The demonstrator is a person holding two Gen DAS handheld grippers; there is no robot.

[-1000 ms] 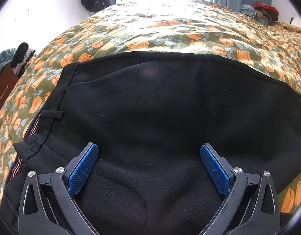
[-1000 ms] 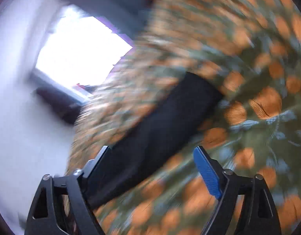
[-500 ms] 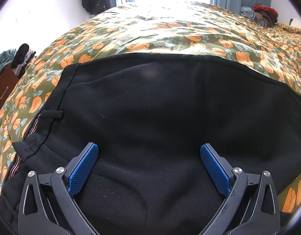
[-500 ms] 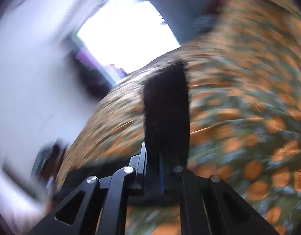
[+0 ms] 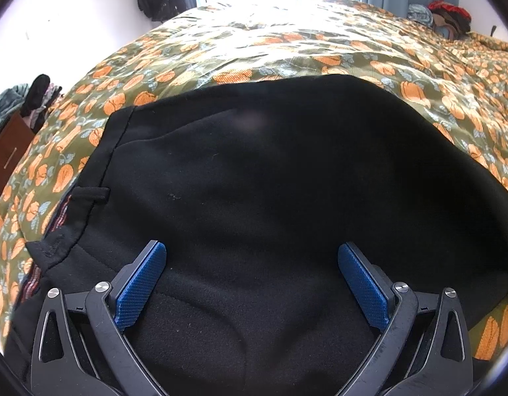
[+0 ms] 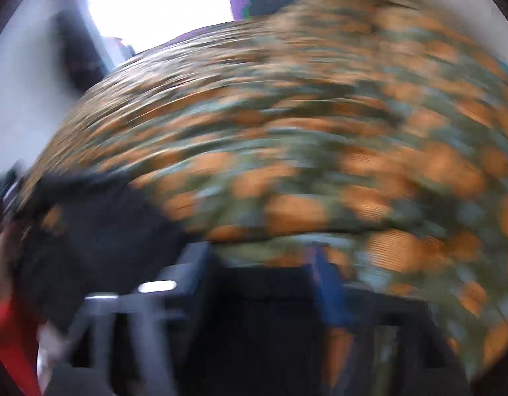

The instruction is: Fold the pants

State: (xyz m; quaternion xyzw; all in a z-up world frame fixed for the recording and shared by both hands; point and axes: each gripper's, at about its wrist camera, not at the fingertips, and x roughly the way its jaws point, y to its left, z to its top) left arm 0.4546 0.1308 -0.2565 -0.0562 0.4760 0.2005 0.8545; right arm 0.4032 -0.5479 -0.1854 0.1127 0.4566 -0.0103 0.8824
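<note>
Black pants (image 5: 270, 198) were laid across a bed covered by an olive bedspread (image 5: 287, 52) printed with orange flowers. The left tool (image 5: 252, 283) was held above the dark fabric with its blue pads (image 5: 140, 285) spread wide apart, nothing clamped between them. The right wrist view was heavily smeared by motion; the right tool (image 6: 263, 297) was seen only as dark blurred shapes, its jaws opening, with dark cloth (image 6: 98, 231) lying low at the left and between them. Whether that cloth was touched could not be told. A brown cabinet (image 5: 9, 151) was seen beside the bed.
</note>
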